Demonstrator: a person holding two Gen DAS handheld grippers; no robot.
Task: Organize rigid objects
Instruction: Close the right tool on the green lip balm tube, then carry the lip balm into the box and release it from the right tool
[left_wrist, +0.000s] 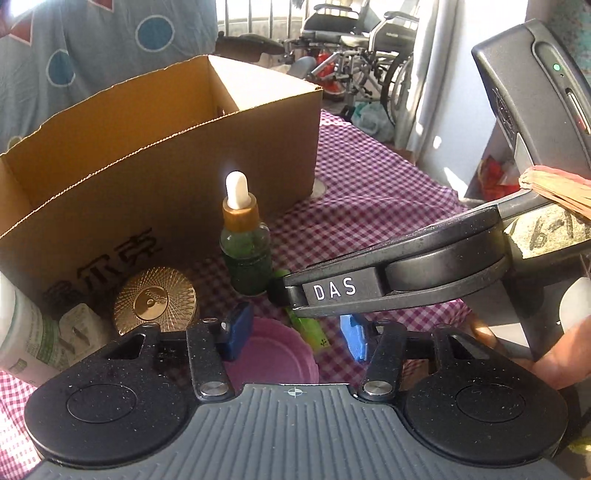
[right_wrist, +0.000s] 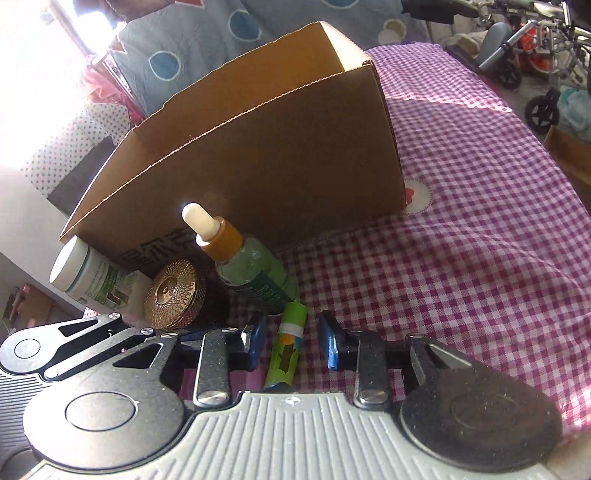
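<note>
Our right gripper (right_wrist: 291, 345), jaws wide and holding nothing, straddles the green tube (right_wrist: 287, 347), which lies lengthwise between them; our left gripper (left_wrist: 295, 334) gapes empty too.

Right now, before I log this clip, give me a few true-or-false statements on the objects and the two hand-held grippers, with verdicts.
1. The dropper bottle stands upright in front of the cardboard box. True.
2. The right hand-held gripper is shut on the green tube. False: its jaws are open, with the tube lying between them.
3. The gold round tin sits inside the box. False: it is outside on the checkered cloth, by the box's front wall.
4. The left hand-held gripper is open over a pink lid. True.
</note>
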